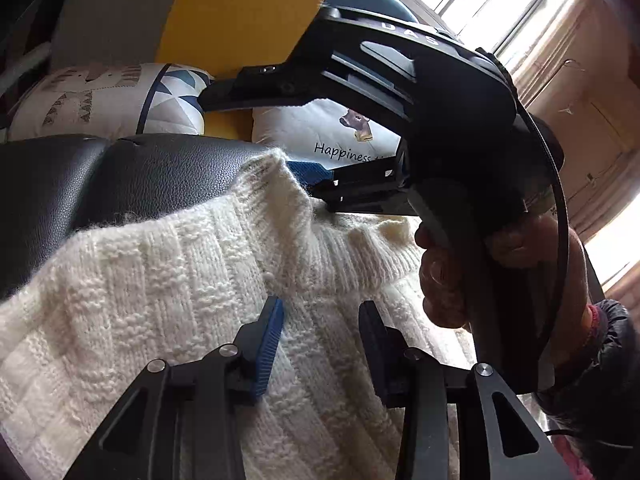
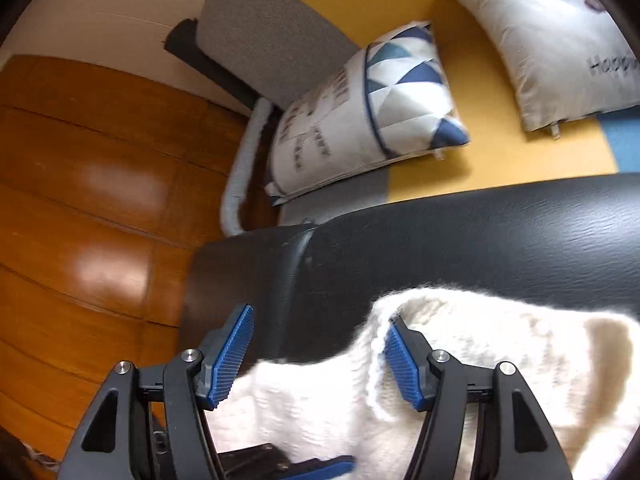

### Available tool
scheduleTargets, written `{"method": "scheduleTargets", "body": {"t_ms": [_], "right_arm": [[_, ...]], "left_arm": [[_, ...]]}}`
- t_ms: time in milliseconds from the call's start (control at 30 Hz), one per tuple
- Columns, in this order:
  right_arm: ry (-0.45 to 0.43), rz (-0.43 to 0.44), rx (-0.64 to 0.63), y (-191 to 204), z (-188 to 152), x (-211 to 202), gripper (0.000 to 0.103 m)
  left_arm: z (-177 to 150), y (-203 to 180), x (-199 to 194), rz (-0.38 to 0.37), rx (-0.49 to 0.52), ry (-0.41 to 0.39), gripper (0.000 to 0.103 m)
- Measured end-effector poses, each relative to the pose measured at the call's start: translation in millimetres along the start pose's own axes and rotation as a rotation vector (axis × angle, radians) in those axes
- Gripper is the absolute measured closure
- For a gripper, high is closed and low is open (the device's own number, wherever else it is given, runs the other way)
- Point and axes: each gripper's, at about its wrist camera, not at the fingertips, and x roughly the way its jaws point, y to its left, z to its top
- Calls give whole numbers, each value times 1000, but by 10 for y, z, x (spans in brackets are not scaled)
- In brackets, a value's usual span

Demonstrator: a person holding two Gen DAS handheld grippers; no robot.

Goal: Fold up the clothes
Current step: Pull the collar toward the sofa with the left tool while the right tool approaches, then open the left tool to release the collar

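Only from the left claw (image 1: 320, 344): hand (image 1: 444, 276) above sweater (image 1: 160, 280).

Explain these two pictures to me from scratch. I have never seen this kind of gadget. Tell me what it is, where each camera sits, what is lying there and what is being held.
A person holds two black hand-held grippers, each with two fingers carrying blue ribbed pads. A camera on each looks forward along its fingers.

The left camera's picture shows the left gripper open above a cream chunky-knit sweater, gripping nothing. Beyond it is the right gripper, held in the person's hand, at the sweater's raised edge.

The right camera's picture shows the right gripper open, one pad against that edge, not clamped. The sweater lies on a black leather-look cushion. Behind are patterned pillows on a yellow seat.
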Motion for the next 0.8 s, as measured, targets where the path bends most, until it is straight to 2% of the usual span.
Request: {"method": "scheduleTargets", "body": {"t_ms": [100, 167, 367, 400, 433, 467, 500, 633, 733, 800], "right_arm": [[-26, -41, -24, 28, -20, -193, 36], [-45, -40, -23, 1, -80, -385, 36], [-13, -68, -2, -201, -239, -884, 36], [-6, -84, 7, -253, -269, -932, 36], [-5, -120, 18, -317, -294, -964, 36], [-8, -168, 38, -397, -314, -989, 36], [-12, -205, 50, -452, -337, -1011, 36], [-46, -243, 11, -401, -444, -1083, 40], [-71, -272, -18, -364, -525, -1136, 40], [-88, -291, -38, -339, -578, -1172, 40]], "left_arm": [[19, -13, -16, 6, -2, 0, 63], [42, -4, -42, 3, -20, 0, 62], [265, 25, -36, -86, -105, -1, 52], [312, 26, -21, -100, -115, -1, 50], [358, 27, -5, -114, -126, 0, 46], [405, 28, 11, -128, -137, 1, 46], [452, 45, 77, -108, -149, 8, 46], [601, 190, 311, -70, -202, 20, 48], [660, 138, 357, -22, -188, 28, 48], [659, 125, 298, -26, -212, 43, 48]]}}
